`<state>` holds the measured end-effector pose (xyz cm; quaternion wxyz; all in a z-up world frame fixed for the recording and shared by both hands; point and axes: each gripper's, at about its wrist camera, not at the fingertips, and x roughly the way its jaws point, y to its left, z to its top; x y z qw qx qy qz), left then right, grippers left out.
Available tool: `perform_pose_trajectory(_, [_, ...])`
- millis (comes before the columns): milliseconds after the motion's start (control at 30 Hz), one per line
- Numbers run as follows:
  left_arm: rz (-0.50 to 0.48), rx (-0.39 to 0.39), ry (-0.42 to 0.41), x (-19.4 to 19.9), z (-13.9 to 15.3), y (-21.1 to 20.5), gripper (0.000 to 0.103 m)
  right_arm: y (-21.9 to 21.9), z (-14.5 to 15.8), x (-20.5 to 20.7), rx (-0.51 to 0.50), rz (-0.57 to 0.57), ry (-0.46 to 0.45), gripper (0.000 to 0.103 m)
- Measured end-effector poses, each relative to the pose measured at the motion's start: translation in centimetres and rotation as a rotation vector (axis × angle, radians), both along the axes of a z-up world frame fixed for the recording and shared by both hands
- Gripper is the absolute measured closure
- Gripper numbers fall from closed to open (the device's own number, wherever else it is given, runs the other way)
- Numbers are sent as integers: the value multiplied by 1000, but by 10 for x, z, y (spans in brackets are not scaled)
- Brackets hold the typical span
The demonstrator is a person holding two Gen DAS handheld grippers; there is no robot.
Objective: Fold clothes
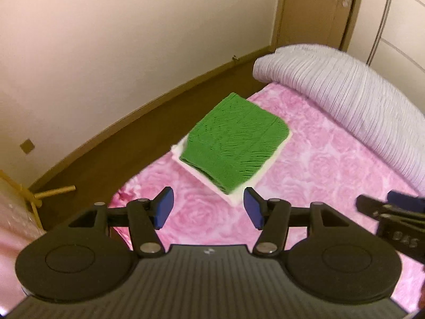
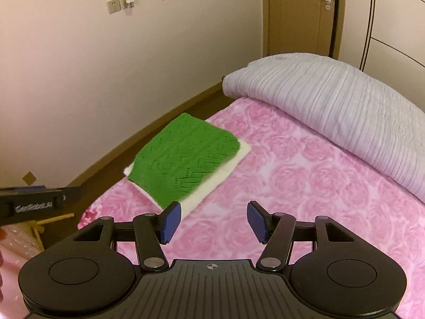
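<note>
Grippers first, since they sit nearest my cameras: my left gripper [image 1: 208, 208] has its blue pads spread wide with nothing between them, only pink bedspread [image 1: 305, 164] beneath, and my right gripper [image 2: 213, 222] is just as empty and spread. Neither touches any cloth. Just beyond the fingertips lies the green knit sweater [image 1: 233, 143], folded into a thick rectangle and stacked squarely on a folded white garment [image 2: 225, 171] whose edges peek out around it, both near the bed's left edge. I judge the knit soft, light and floppy, not slippery; the chunky weave should bite well under the pads but will sag and unfold if lifted from one point. I would take the stack at two corners of the near edge, pinching through all layers. Farther off, a rolled striped duvet [image 2: 332, 98] lies along the head of the bed, then the wall and door [image 2: 300, 13].
</note>
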<state>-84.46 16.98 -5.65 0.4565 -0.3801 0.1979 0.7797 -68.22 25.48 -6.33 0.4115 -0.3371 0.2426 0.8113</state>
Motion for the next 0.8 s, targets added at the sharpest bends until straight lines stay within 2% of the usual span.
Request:
perform_pose_trajectory(67, [26, 39, -28, 10, 5, -12, 49, 1, 0, 11, -24, 20, 5, 44])
perform_pose_trajectory(133, [46, 45, -42, 20, 9, -20, 49, -1, 1, 24, -37, 37, 30, 44])
perform_pose_trajectory(333, [61, -4, 32, 51, 17, -31, 49, -1, -2, 46, -70, 87, 14, 44])
perform_pose_trajectory(600, [90, -29, 25, 68, 18, -32, 49, 5, -7, 55, -94, 124, 0, 44])
perform_pose_trajectory(800, [117, -60, 2, 65, 6, -20, 49, 13, -15, 49, -121, 160, -29, 44])
